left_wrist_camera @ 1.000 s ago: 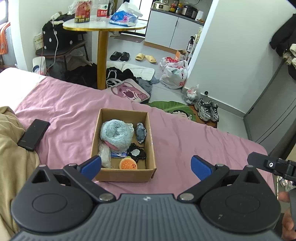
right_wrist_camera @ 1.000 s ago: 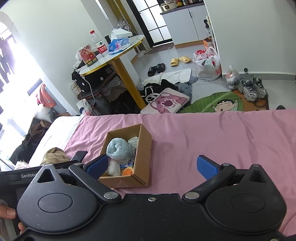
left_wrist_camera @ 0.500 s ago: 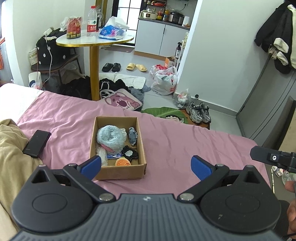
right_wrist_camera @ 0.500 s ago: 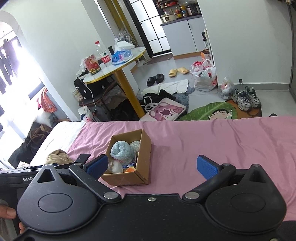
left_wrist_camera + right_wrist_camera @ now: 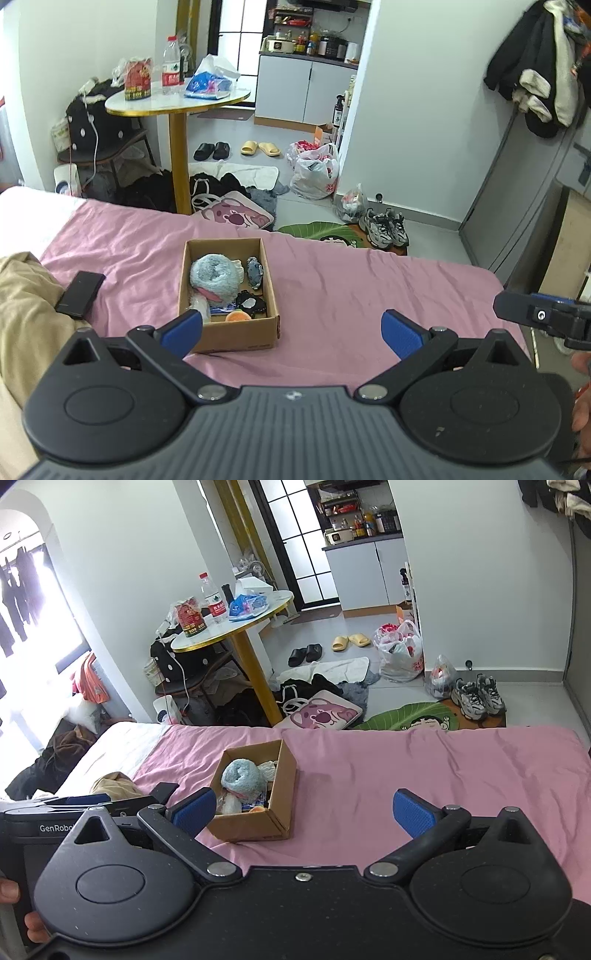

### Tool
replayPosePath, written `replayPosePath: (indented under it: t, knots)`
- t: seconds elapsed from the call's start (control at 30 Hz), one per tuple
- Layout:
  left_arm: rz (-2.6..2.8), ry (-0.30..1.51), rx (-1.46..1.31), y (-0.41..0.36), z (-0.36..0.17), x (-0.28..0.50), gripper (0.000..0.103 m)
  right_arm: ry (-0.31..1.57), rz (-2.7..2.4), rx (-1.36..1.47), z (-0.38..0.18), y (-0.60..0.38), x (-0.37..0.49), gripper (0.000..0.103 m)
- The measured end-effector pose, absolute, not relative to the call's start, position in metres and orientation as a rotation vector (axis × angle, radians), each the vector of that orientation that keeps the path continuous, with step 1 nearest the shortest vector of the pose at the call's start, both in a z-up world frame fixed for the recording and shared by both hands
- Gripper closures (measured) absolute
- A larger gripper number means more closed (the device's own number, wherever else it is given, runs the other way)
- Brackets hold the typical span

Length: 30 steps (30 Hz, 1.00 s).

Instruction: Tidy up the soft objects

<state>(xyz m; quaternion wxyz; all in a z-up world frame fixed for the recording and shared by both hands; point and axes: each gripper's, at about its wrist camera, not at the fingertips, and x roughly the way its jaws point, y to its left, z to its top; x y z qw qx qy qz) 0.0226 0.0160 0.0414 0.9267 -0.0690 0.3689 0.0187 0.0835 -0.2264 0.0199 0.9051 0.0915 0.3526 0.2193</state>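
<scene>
An open cardboard box (image 5: 271, 284) (image 5: 286, 775) sits on the pink bed sheet (image 5: 351, 288). Inside it lie a fluffy light-blue roll (image 5: 214, 275) (image 5: 242, 775), a small grey-blue plush (image 5: 255, 272), a black and white toy (image 5: 251, 303), an orange round toy (image 5: 238, 316) and a white packet (image 5: 197, 304). My left gripper (image 5: 291, 330) is open and holds nothing, hovering just in front of the box. My right gripper (image 5: 304, 810) is open too, nothing between its fingers, with the box just beyond its left finger.
A black phone (image 5: 80, 289) lies on the sheet left of the box, beside a tan blanket (image 5: 22, 295). Beyond the bed's far edge are a round table (image 5: 177, 101), bags, shoes and slippers on the floor. The sheet to the right of the box is bare.
Both grippers have pulled back and up from the box, which now looks smaller and farther away. Both stay open. Nothing in the box has moved.
</scene>
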Motion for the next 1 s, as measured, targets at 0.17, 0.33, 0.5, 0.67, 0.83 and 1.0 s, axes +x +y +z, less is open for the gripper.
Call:
replayPosePath:
  t: [0.17,0.33,0.5,0.67,0.83,1.0]
  knots:
    - [0.031,0.730,-0.107,0.011,0.049,0.004,0.001,0.708,0.458,0.190,0.027,-0.224,0.067,0.000]
    - [0.028,0.719,-0.102,0.009,0.054,-0.007,0.001,0.699,0.468,0.181,0.031,-0.219,0.052,0.000]
    - [0.029,0.724,-0.110,0.011,0.053,-0.016,0.001,0.698,0.466,0.156,0.031,-0.217,0.042,0.000]
    - [0.032,0.726,-0.112,0.012,0.053,-0.021,0.001,0.702,0.461,0.137,0.031,-0.215,0.036,0.000]
    - [0.027,0.727,-0.113,0.012,0.052,-0.024,0.001,0.709,0.449,0.131,0.031,-0.215,0.032,0.000]
    - [0.025,0.738,-0.120,0.012,0.050,-0.024,0.001,0.715,0.444,0.116,0.030,-0.216,0.030,0.000]
